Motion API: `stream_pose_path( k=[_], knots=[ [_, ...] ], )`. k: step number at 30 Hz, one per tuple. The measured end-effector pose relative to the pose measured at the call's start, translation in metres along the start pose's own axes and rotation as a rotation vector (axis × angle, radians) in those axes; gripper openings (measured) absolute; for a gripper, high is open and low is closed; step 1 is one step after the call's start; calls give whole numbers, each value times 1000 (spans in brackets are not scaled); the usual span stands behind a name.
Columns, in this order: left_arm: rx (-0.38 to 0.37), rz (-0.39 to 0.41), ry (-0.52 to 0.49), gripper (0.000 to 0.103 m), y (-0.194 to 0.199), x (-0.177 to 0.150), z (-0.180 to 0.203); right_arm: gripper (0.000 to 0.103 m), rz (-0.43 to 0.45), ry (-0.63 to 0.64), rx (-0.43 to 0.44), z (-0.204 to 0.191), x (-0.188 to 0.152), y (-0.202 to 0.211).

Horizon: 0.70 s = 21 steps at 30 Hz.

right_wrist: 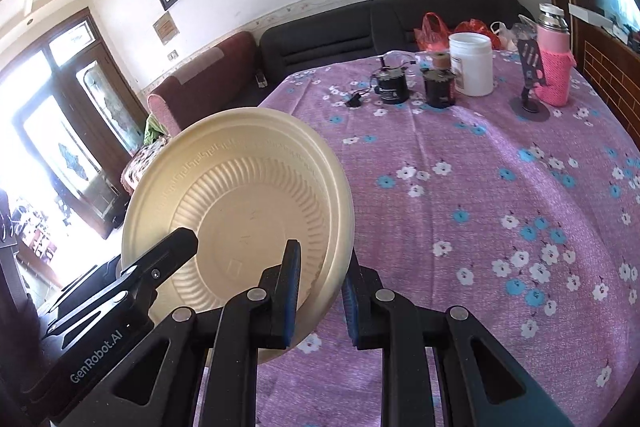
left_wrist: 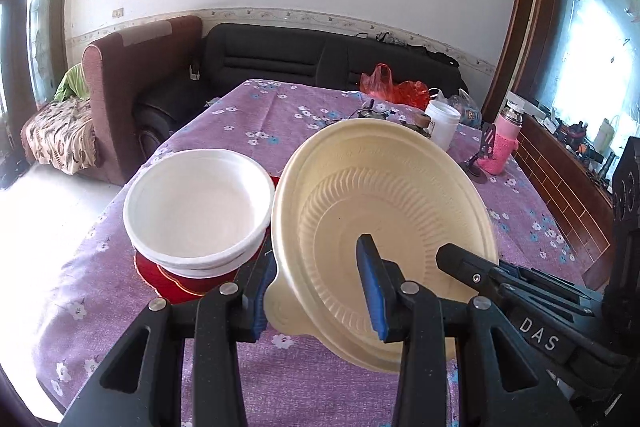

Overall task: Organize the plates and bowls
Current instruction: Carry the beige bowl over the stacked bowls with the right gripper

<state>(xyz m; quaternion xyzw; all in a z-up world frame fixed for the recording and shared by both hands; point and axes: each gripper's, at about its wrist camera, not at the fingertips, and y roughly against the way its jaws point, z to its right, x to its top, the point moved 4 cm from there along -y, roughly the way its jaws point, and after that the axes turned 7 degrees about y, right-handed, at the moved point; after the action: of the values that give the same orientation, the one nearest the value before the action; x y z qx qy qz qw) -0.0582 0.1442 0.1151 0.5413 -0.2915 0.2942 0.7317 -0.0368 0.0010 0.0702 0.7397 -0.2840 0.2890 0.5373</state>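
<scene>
A cream ribbed plastic bowl (left_wrist: 384, 211) is held tilted above the table by both grippers at once. My left gripper (left_wrist: 316, 291) pinches its left rim, one finger outside and one inside. My right gripper (right_wrist: 320, 291) pinches the opposite rim of the same bowl (right_wrist: 240, 203), and its black finger (left_wrist: 472, 263) shows inside the bowl in the left wrist view. To the left, a stack of white bowls (left_wrist: 196, 211) sits on a red plate (left_wrist: 168, 279) on the table.
The table has a purple flowered cloth (right_wrist: 480, 207). At its far side stand a white jar (right_wrist: 471, 63), two dark small cans (right_wrist: 439, 87), a pink-sleeved flask (right_wrist: 554, 55), a phone stand (right_wrist: 530, 83) and red bags (right_wrist: 432, 31). Sofas stand behind.
</scene>
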Motion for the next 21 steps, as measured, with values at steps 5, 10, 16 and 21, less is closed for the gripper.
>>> stream_pose_path(
  k=[5, 10, 16, 21],
  knots=[
    [24, -1, 44, 38, 0, 6, -28, 21, -14, 36, 13, -24, 8, -12],
    [64, 13, 71, 38, -2, 16, -52, 21, -29, 69, 30, -46, 19, -31],
    [138, 36, 80, 38, -12, 39, -81, 22, -44, 116, 53, -78, 41, -56],
    [199, 39, 99, 38, -27, 59, -108, 22, -54, 168, 56, -105, 62, -80]
  ],
)
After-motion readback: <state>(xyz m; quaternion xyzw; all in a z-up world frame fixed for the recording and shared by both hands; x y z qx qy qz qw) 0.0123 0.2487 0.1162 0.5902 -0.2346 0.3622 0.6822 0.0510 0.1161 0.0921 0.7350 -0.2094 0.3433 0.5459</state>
